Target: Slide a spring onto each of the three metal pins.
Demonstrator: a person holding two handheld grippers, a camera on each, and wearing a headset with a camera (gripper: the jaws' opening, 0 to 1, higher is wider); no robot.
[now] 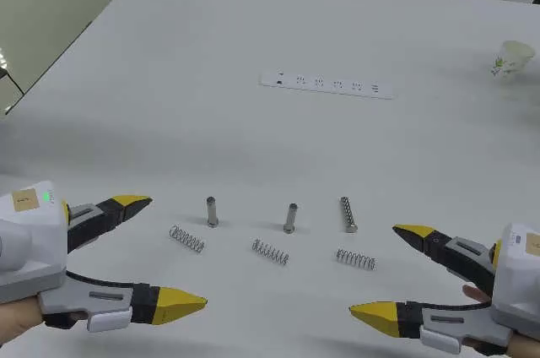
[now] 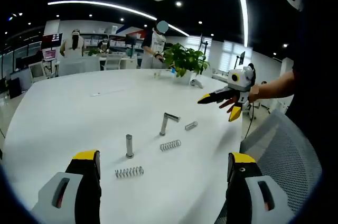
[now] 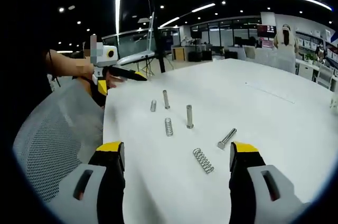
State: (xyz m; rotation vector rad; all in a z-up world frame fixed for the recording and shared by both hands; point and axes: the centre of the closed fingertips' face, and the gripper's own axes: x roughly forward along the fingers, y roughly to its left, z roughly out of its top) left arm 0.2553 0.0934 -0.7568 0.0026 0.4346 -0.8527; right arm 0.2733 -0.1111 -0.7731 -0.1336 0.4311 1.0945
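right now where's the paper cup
In the head view, the paper cup stands on the table at far right, beyond and right of the power strip.

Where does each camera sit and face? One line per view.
Head view: on the headset, looking down at table, three pins and springs; left gripper and right gripper open at bottom.
Left gripper view: on that gripper, facing across the pins toward the right gripper; own jaws below.
Right gripper view: on that gripper, facing the left gripper; own jaws below.
Shared: all three show the pins and springs.
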